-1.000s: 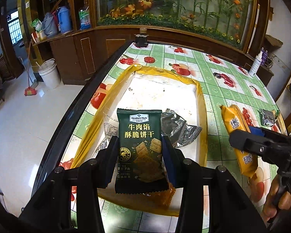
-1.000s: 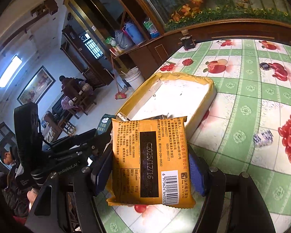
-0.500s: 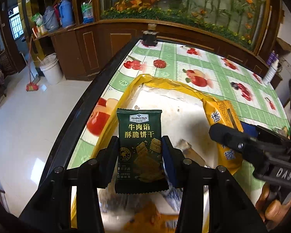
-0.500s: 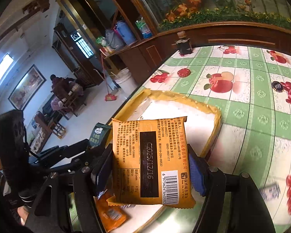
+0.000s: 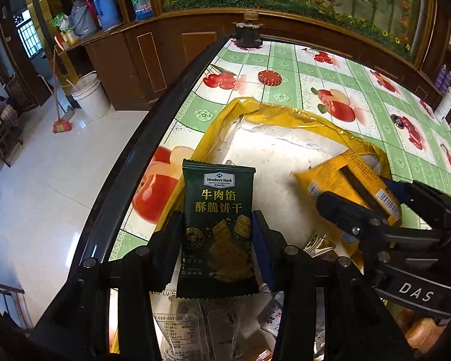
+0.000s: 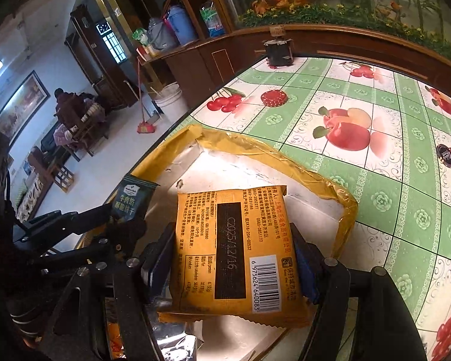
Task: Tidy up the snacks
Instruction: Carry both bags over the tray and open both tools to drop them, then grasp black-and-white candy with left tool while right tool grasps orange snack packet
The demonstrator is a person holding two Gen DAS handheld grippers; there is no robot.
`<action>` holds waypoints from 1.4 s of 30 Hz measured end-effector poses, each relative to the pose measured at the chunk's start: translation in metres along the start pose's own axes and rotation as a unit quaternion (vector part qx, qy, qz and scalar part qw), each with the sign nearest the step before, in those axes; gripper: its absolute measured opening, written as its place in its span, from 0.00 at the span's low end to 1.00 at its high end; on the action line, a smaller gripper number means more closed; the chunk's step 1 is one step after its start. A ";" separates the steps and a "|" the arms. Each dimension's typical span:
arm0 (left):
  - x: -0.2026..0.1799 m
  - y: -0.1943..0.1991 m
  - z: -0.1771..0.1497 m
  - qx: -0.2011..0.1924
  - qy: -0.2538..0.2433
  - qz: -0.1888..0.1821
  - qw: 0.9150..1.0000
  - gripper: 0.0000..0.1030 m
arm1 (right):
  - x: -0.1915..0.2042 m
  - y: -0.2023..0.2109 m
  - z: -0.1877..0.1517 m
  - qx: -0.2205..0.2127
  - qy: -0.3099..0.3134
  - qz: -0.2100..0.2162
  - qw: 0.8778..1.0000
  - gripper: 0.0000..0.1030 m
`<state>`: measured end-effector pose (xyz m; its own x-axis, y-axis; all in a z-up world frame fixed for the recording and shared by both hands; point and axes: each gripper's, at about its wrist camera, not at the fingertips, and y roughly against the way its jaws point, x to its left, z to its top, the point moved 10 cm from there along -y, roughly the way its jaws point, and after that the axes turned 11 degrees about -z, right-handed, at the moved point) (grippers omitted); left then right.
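2 hand-held grippers are seen, the left hand-held gripper (image 5: 218,240) and the right hand-held gripper (image 6: 234,258). 1 green snack packet (image 5: 218,228) and 1 orange snack packet (image 6: 234,252) are counted, over 1 yellow-edged box (image 5: 285,156) on 1 worktop (image 6: 375,138).
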<state>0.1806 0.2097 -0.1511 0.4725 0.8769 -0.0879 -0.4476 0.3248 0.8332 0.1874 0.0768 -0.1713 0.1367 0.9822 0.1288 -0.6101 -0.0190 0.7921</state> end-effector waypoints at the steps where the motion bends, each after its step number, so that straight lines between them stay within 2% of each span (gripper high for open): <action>1: 0.000 0.000 0.000 0.000 -0.001 0.000 1.000 0.45 | 0.000 0.001 0.000 -0.001 0.003 -0.002 1.000 0.71; 6: 0.003 0.014 -0.002 -0.010 0.005 -0.005 1.000 0.48 | -0.005 0.020 0.002 -0.018 -0.004 0.003 1.000 0.70; 10: -0.007 0.026 -0.003 -0.021 0.008 -0.019 1.000 0.48 | -0.025 0.049 -0.009 -0.035 -0.025 0.003 0.999 0.71; 19: -0.065 0.049 -0.009 -0.033 -0.033 -0.056 0.997 0.49 | -0.092 0.091 -0.057 -0.041 -0.091 -0.020 0.995 0.72; 29: -0.144 0.052 -0.029 -0.020 -0.092 -0.100 0.991 0.51 | -0.164 0.141 -0.120 -0.050 -0.159 -0.051 0.985 0.72; 37: -0.199 0.044 -0.043 -0.004 -0.144 -0.122 0.982 0.51 | -0.222 0.199 -0.170 -0.070 -0.207 -0.088 0.972 0.73; 40: -0.219 0.037 -0.048 0.006 -0.167 -0.126 0.978 0.51 | -0.242 0.226 -0.192 -0.079 -0.210 -0.126 0.966 0.74; 42: -0.232 0.030 -0.051 0.012 -0.184 -0.129 0.974 0.51 | -0.260 0.247 -0.211 -0.088 -0.220 -0.163 0.958 0.74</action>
<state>0.0189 0.0345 -0.1332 0.8097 0.5787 -0.0975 -0.2625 0.5057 0.8218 -0.1632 -0.1440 -0.1348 0.6343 0.7559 0.1620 -0.5956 0.3442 0.7258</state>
